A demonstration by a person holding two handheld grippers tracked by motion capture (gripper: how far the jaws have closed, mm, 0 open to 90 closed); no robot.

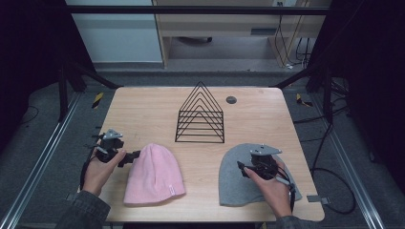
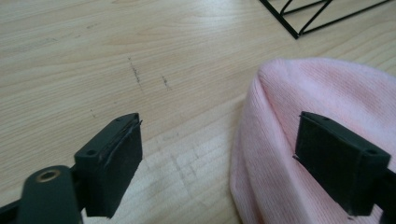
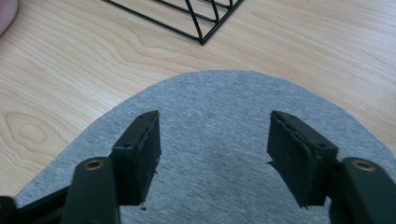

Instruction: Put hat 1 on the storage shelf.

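Wooden table [image 1: 143, 102]: left gripper [image 1: 134, 155] jaws apart beside pink beanie [image 1: 155, 174], right gripper [image 1: 244, 168] jaws apart over grey beanie [image 1: 234, 183].

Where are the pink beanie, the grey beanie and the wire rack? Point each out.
pink beanie [image 1: 154, 175], high view, middle of its knit body.
grey beanie [image 3: 233, 107], right gripper view, flat fabric ahead of the jaws.
wire rack [image 1: 200, 125], high view, on its front triangular wires.

Grey hat [image 1: 236, 179] partly under right hand [image 1: 272, 183]
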